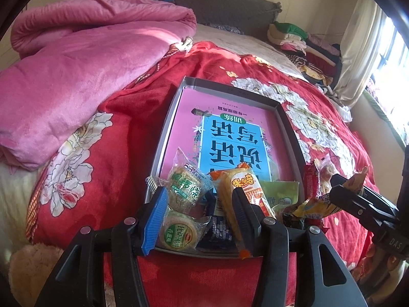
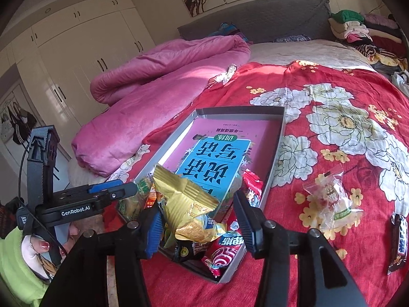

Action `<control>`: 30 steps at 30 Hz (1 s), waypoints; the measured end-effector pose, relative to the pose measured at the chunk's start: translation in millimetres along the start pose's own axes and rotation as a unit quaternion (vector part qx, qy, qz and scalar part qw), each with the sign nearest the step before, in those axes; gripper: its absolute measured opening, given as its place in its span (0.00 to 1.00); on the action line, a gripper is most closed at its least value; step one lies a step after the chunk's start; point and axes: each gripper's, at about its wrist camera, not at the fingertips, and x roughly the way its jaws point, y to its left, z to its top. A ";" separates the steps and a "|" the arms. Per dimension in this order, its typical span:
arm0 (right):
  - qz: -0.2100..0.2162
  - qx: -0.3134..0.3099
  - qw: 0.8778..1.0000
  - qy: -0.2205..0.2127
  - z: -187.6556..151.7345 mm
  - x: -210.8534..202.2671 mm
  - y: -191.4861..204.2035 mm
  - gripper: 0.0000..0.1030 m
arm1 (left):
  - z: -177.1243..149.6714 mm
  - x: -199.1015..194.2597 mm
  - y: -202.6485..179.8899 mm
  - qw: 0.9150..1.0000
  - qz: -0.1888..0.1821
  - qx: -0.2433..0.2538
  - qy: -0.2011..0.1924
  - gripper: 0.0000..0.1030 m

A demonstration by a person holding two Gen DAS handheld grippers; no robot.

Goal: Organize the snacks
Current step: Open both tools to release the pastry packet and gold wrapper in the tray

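A shallow grey box [image 1: 166, 128] [image 2: 278, 138] lies on the red flowered bedspread, with a pink and blue book flat inside it. Several snack packets fill its near end. My left gripper [image 1: 198, 204] [image 2: 120, 189] is open over that end. Two green round pastry packets [image 1: 184, 186] lie between its fingers. A yellow corn snack packet [image 1: 240, 192] lies against the black finger. My right gripper [image 2: 196, 222] [image 1: 340, 189] is open at the box's near right corner. A crumpled gold packet [image 2: 186, 202] sits loose between its pads, over a red packet [image 2: 225, 253].
A clear candy packet [image 2: 329, 202] and a dark bar packet [image 2: 398, 240] lie on the bedspread right of the box. A rolled pink blanket [image 1: 76, 76] fills the left of the bed. Folded clothes [image 1: 306, 48] are piled at the far right. A green sleeve [image 2: 12, 268] shows lower left.
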 end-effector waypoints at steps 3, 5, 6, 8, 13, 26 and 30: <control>0.006 -0.013 1.000 0.001 -0.6 -0.6 8.1 0.50 | 0.9 -2.3 -0.1 1.000 -0.002 -0.002 -0.007 0.53; 0.007 -0.023 1.000 0.000 -0.9 -1.3 14.0 0.53 | 1.5 -4.3 0.6 1.000 -0.003 -0.004 -0.012 0.54; 0.009 -0.027 1.000 -0.001 -1.1 -2.1 16.5 0.54 | 1.7 -5.3 1.0 1.000 -0.002 -0.005 -0.015 0.56; 0.010 -0.035 0.999 -0.003 -0.8 -2.8 20.3 0.56 | 2.5 -7.0 2.0 1.000 -0.004 -0.007 -0.019 0.57; 0.014 -0.049 0.999 -0.010 0.0 -8.5 27.8 0.57 | 3.8 -9.9 4.6 1.000 -0.004 -0.012 -0.026 0.58; 0.015 -0.055 0.998 -0.030 1.4 -30.7 28.0 0.59 | 9.4 -35.2 -0.2 0.998 -0.009 -0.021 -0.059 0.67; 0.006 -0.052 0.998 -0.041 3.6 -40.9 22.0 0.59 | 11.6 -43.7 -8.8 0.998 -0.018 -0.017 -0.066 0.69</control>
